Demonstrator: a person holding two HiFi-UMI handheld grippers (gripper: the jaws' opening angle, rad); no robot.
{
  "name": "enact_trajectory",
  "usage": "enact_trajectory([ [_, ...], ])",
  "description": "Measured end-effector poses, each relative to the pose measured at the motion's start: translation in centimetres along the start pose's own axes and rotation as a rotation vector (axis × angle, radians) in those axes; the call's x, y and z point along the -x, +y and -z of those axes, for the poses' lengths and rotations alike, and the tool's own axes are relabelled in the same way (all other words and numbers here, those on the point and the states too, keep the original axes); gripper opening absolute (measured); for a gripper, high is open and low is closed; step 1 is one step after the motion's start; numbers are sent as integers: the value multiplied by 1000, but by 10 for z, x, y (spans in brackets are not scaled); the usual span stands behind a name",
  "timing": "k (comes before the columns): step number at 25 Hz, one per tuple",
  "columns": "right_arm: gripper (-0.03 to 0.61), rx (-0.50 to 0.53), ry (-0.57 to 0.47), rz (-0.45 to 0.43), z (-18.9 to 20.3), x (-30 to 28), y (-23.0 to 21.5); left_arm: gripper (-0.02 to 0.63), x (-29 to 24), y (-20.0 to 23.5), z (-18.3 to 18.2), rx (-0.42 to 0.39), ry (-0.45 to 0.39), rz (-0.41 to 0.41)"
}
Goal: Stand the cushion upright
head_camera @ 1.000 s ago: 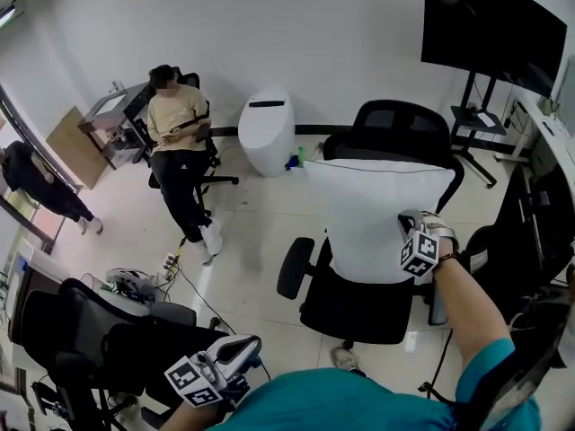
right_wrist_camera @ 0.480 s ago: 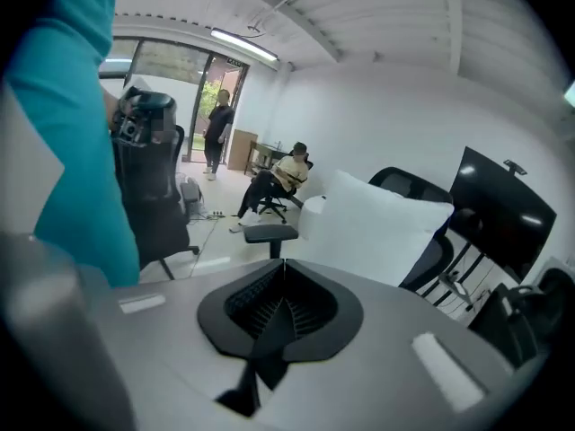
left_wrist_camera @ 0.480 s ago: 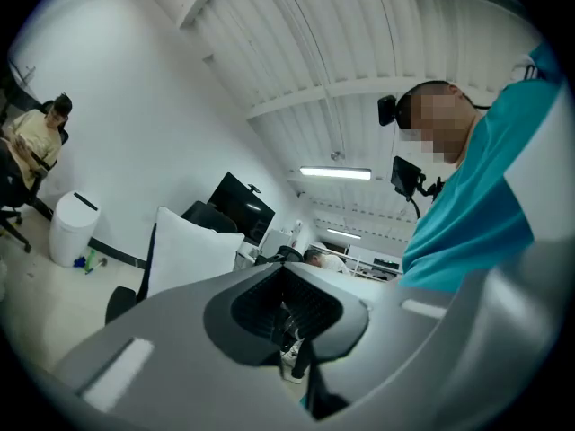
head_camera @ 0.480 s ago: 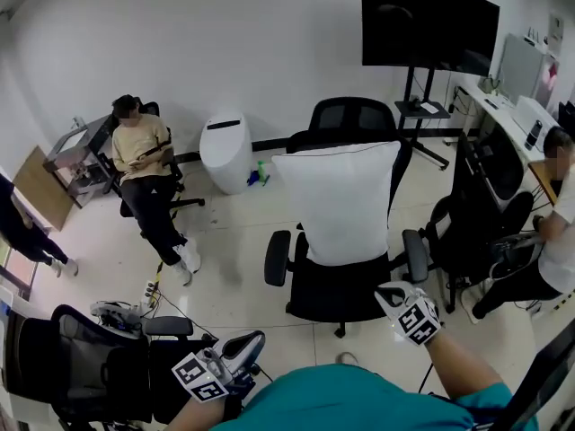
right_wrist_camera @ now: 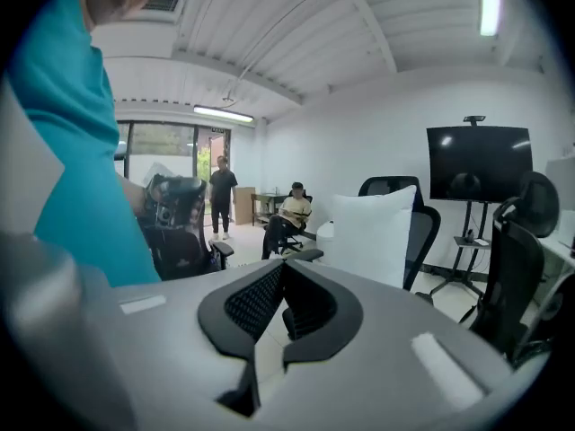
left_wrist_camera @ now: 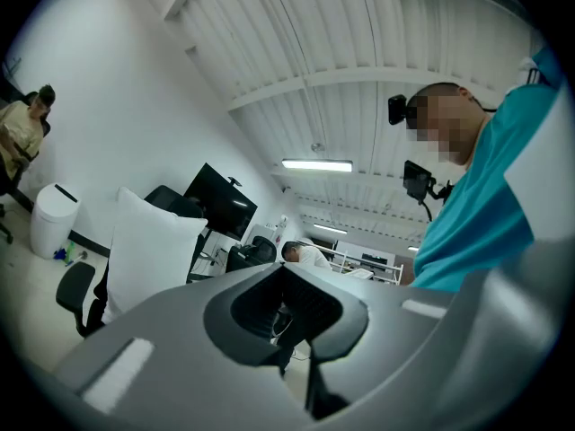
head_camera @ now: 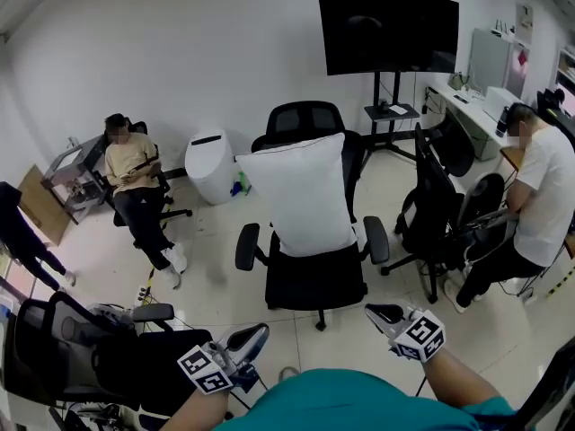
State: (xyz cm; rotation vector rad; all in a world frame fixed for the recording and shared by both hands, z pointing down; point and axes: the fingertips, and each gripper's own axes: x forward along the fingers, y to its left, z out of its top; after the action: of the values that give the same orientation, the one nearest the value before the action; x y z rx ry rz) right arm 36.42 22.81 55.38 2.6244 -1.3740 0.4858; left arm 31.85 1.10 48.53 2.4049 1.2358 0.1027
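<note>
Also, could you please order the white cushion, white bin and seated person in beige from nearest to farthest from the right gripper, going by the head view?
1. The white cushion, on the office chair ahead of the right gripper.
2. The white bin, beyond it to the left.
3. The seated person in beige, farthest left.

Bright, even light from ceiling strip lamps (left_wrist_camera: pixel 316 164); sharp, with fisheye-bent edges.

Left tongs (head_camera: pixel 251 338) low, jaws together, empty — right tongs (head_camera: pixel 381 313) low, jaws together, empty
</note>
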Motion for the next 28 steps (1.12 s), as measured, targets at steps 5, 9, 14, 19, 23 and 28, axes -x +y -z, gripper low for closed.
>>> enact_trajectory([
  [5, 2, -145, -110, -90, 17, 90, 14, 12, -10, -77, 51, 48, -46, -53],
  [9, 2, -178, -141, -163, 24, 140, 44, 12, -4, -136, 70, 44, -16, -71],
  [14, 2, -177, -184, -253, 28, 167, 88, 12, 23, -174, 82, 26, -7, -118],
  [19, 2, -227, -209, -305, 24, 176, 140, 12, 58, -195, 88, 17, -4, -126],
  [23, 2, -258, -205, -300, 27, 169, 186, 12, 99, -203, 95, -2, 16, -89],
  [28, 2, -368, -246, -278, 24, 151, 248, 12, 153, -212, 104, 7, 63, -23],
])
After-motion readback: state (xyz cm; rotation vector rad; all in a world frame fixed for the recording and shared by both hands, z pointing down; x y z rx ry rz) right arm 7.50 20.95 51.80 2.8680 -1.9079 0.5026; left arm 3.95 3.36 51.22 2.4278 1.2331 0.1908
